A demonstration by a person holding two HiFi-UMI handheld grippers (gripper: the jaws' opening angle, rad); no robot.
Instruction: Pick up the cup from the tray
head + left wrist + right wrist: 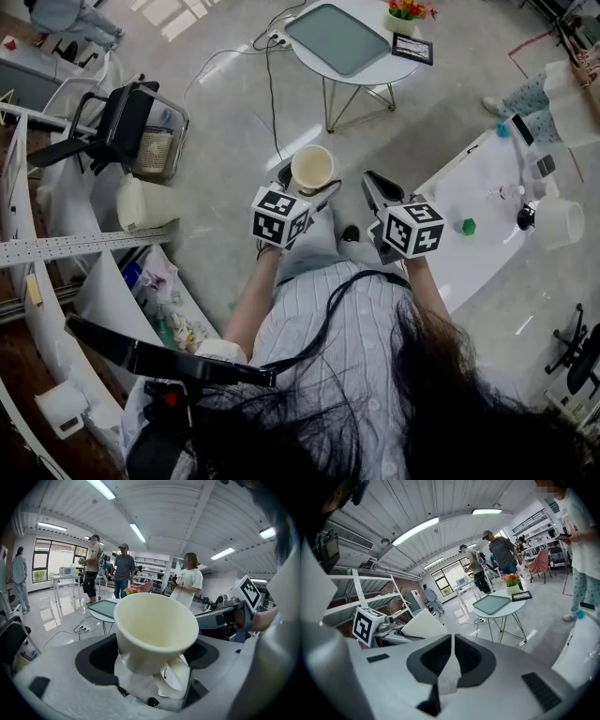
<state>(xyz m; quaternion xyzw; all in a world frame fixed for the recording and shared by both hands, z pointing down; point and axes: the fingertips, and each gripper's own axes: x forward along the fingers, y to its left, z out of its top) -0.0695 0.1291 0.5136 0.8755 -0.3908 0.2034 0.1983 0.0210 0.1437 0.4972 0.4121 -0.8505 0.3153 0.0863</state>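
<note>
The cup (312, 169) is off the tray and up in the air in front of the person. It is clamped in the left gripper (307, 190) over open floor, and I'd call the pick-up itself done.

Working down from the biggest thing, the long white table (478, 197) stands off to the person's right and plays no part here. Farther ahead is the round table (377, 75), with the grey tray (337, 37) lying flat on it. No cup is left on the tray, and it sits well apart from both grippers.

The left gripper's jaws are closed on the cup's lower body from either side. That hold keeps the mouth facing up and the rim free, which looks like the reason for gripping low. It seems a fair hold on a smooth, tapering wall, though a cup like this could slip upward if squeezed carelessly.

The right gripper (451, 660) is held just beside it at the same height. Its jaws are pressed together with nothing between them, so it seems merely parked out of the way.

Smallest of all is the cup's handle (176, 686). It points back toward the left gripper's body, between the jaws, and nothing grips it.
</note>
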